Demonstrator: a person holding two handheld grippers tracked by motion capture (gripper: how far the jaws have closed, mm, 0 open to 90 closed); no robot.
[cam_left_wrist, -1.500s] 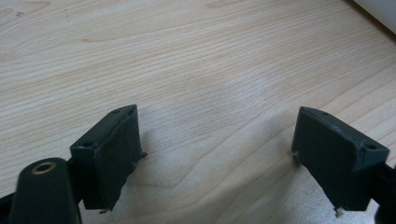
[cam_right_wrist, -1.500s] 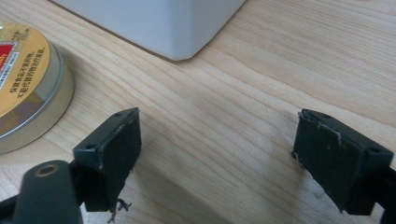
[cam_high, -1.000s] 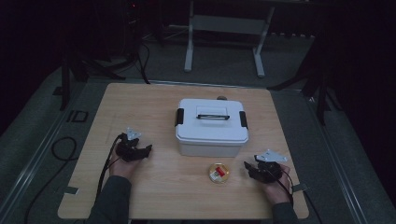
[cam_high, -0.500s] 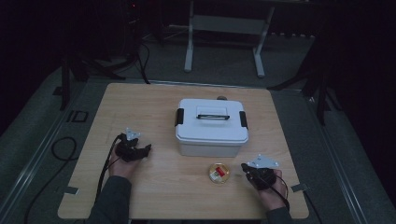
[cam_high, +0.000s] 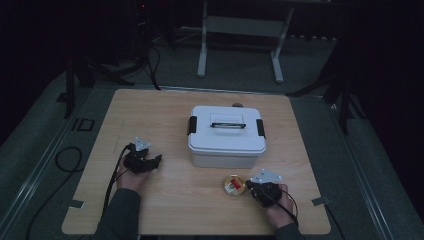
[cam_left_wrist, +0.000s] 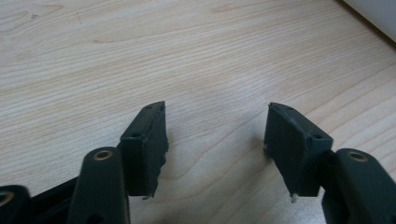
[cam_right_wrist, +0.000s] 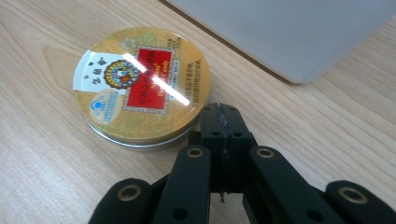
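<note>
- Right gripper, near edge of the wooden worktop: fingers clenched together with nothing between them, tips just beside the round candy tin, apparently at its rim.
- Candy tin: gold lid with a red label, lying flat on the worktop directly in front of the white storage box.
- Left gripper, well apart to the left: fingers released, having just been closing, with bare wood between them.
- Storage box: lid on, black side latches, handle folded flat, centred on the worktop.
- Beyond the worktop: a grey metal stand on dark floor.
</note>
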